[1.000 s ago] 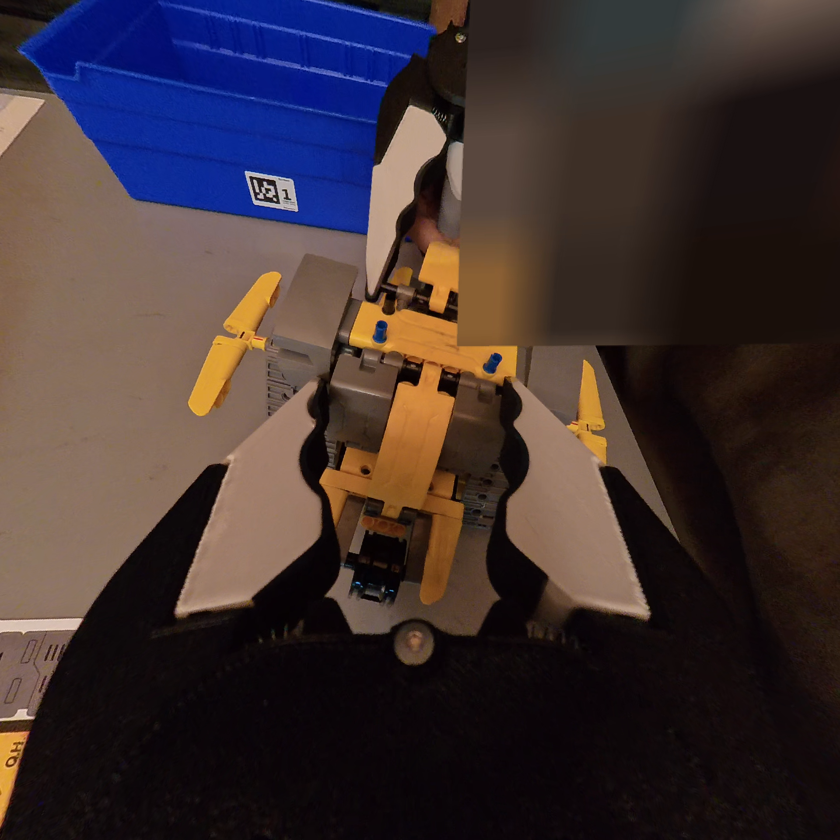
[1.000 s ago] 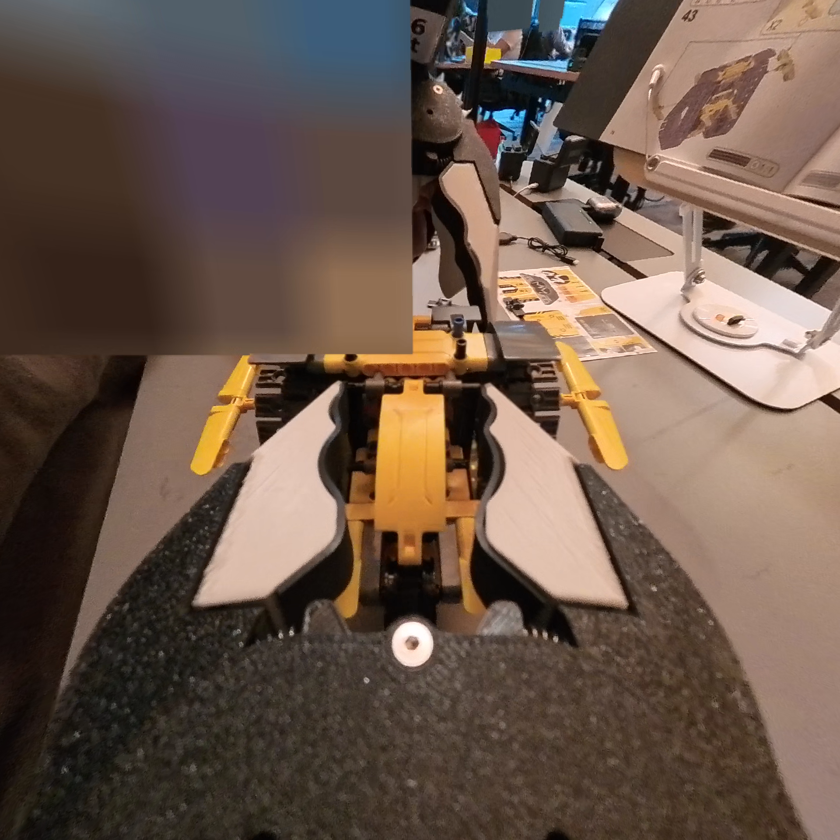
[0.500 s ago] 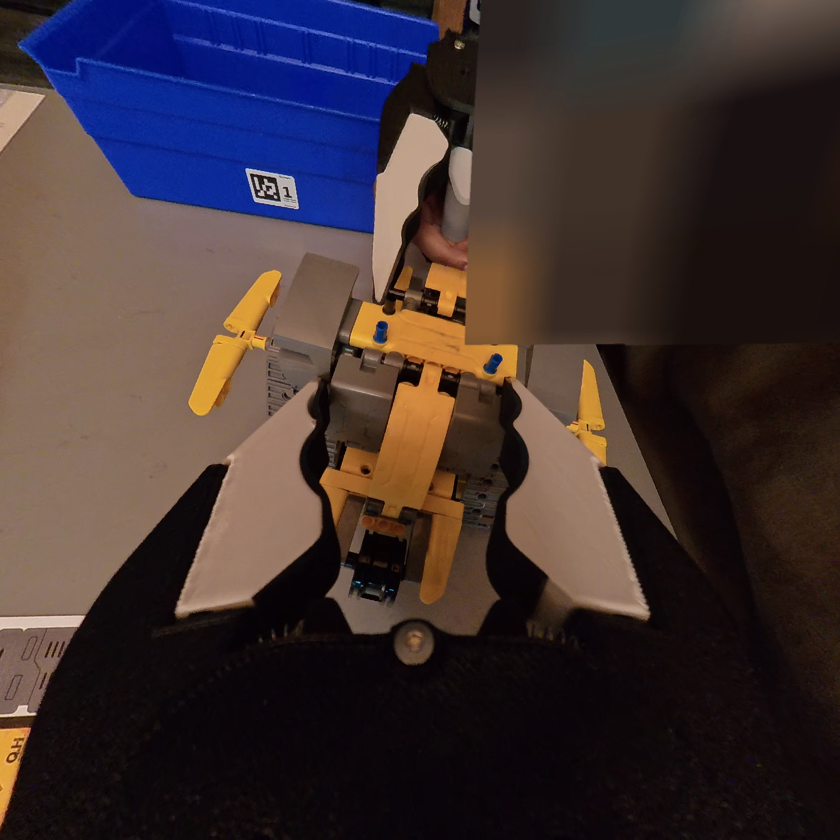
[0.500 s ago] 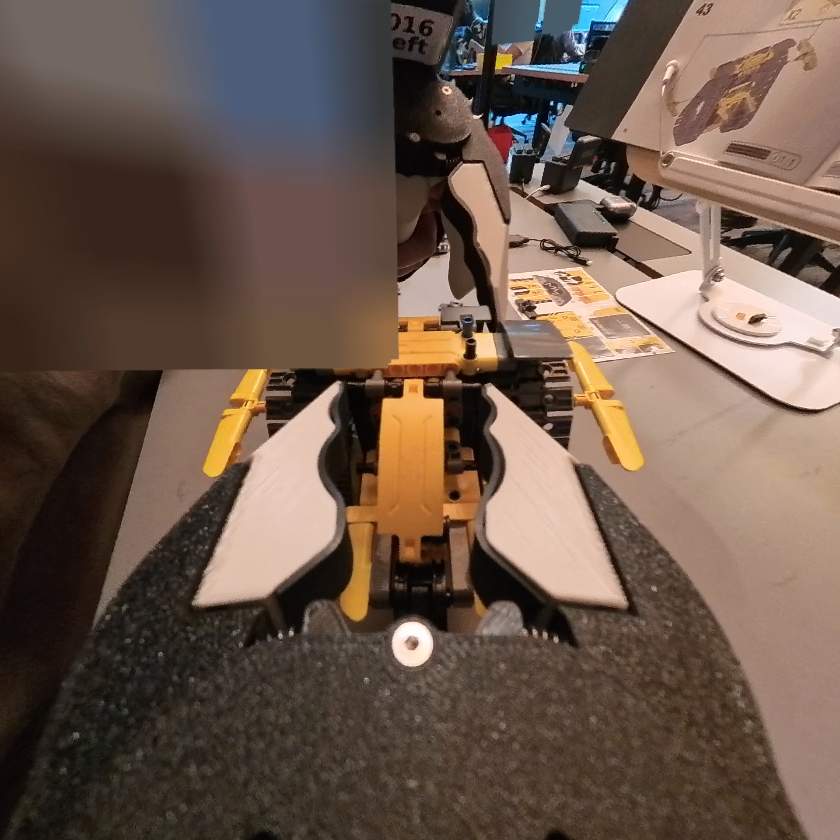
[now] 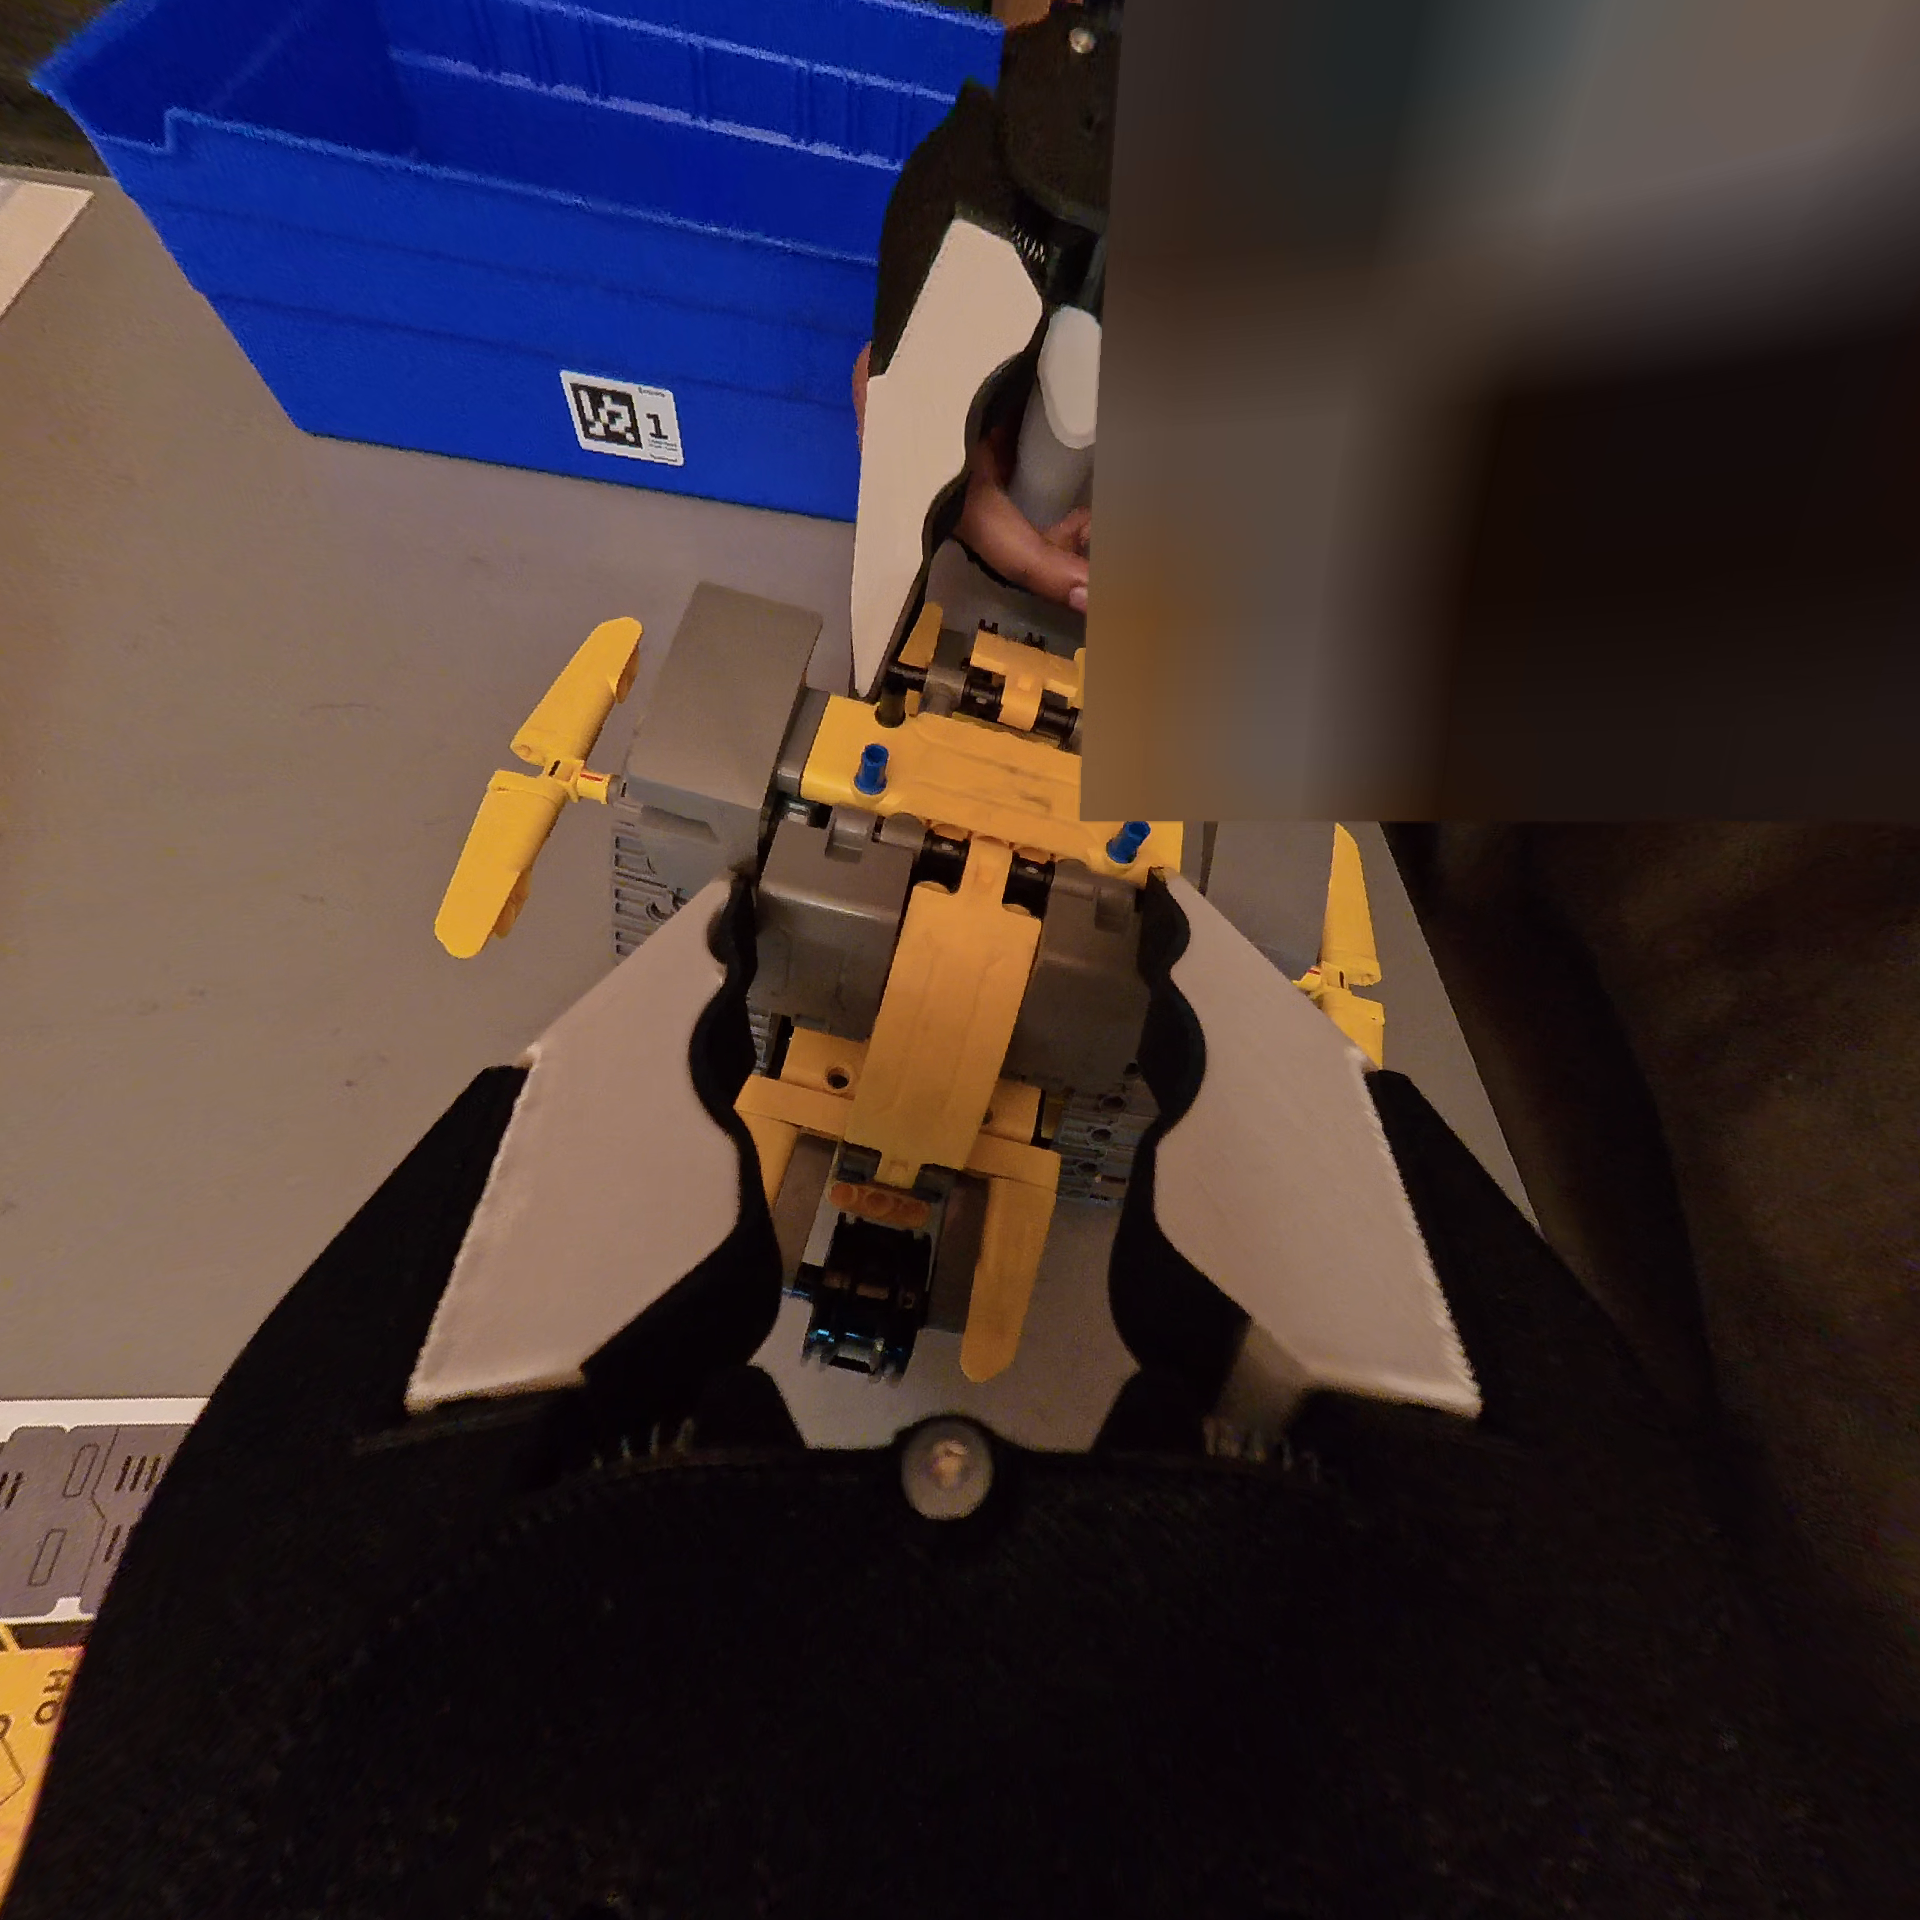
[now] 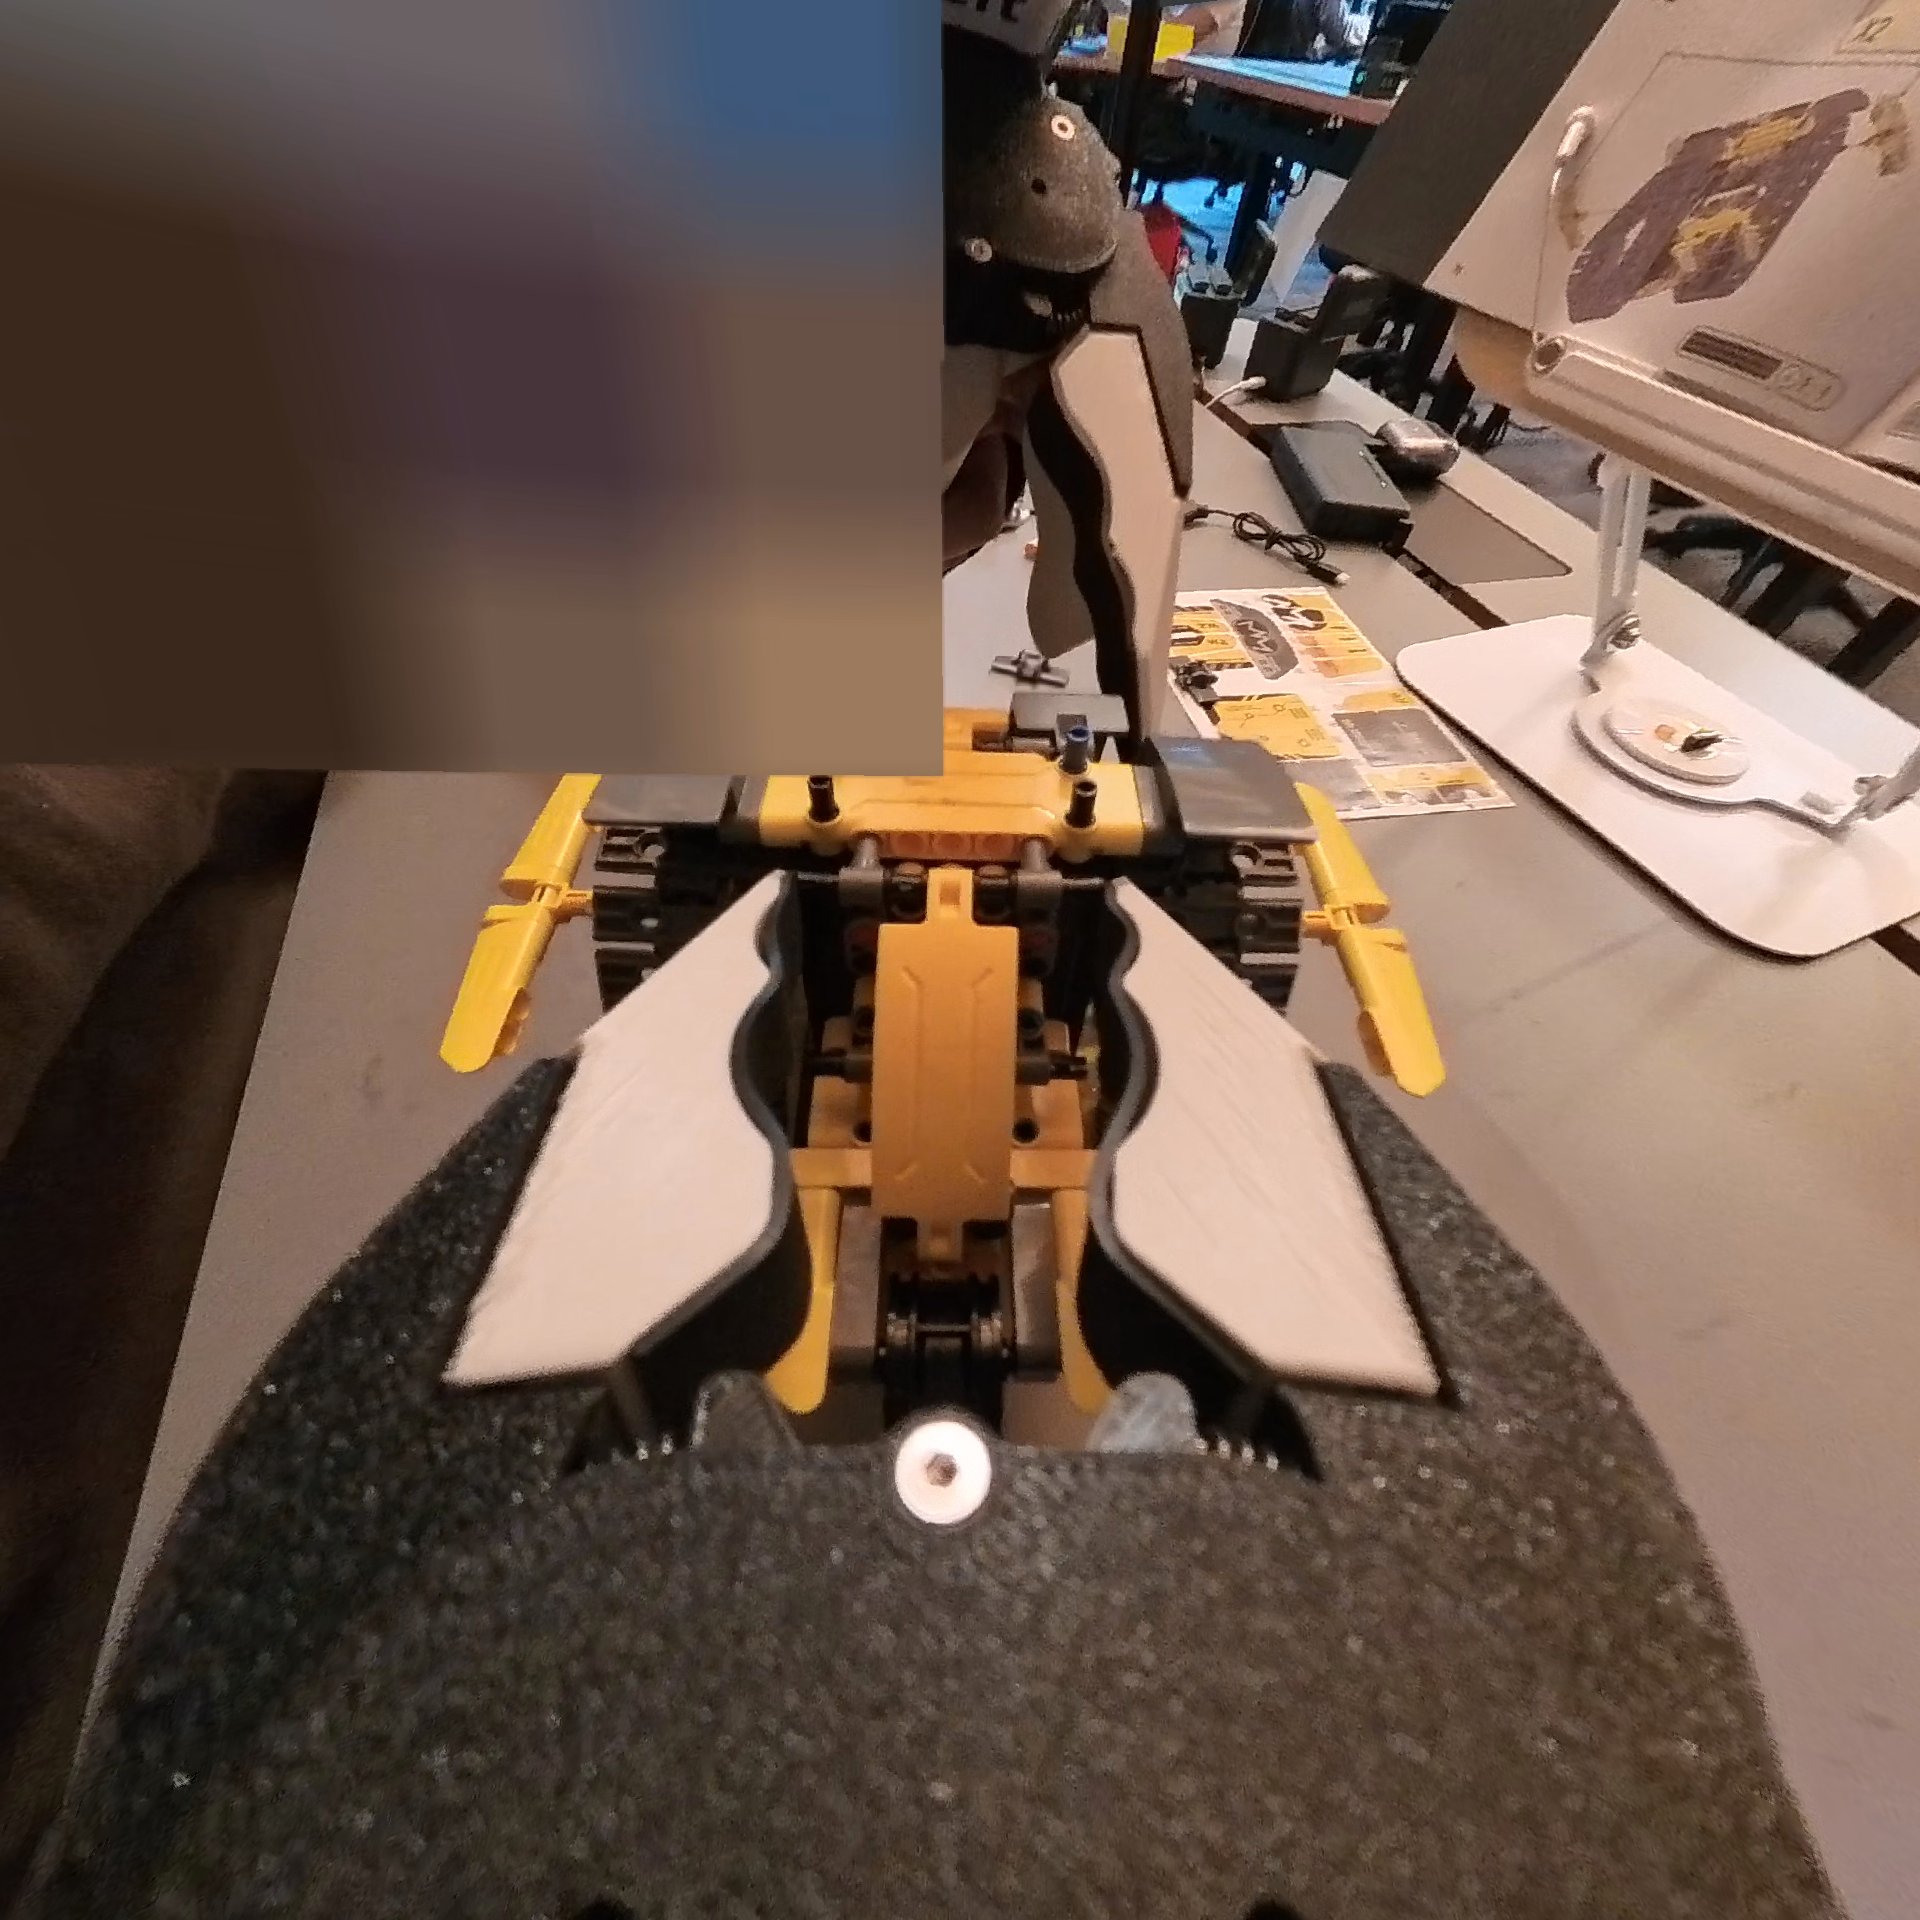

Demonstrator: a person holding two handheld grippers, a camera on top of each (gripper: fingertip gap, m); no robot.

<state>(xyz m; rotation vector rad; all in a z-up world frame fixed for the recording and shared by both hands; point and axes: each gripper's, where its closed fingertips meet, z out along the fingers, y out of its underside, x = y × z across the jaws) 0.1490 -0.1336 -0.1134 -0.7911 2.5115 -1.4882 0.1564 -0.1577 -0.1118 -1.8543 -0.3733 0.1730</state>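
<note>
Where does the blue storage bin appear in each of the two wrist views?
Left wrist view: the blue storage bin fills the upper left, on the grey table behind the yellow and grey brick model.
Right wrist view: not in it.
Shared landmark: the brick model, between each claw's fingers, centre of both views.

1. We see a grey table [image 5: 260, 1039] filling the left of the left wrist frame.
2. On it, a yellow and grey brick-built model [image 5: 935, 997] sits at centre.
3. A blue bin [image 5: 499, 239] stands at the upper left.
4. In the right wrist frame, a printed sheet [image 6: 1340, 717] lies right of centre, beside a white stand base [image 6: 1621, 790] at the right edge.
5. A black box with a cable [image 6: 1340, 478] rests in the upper right.
</note>
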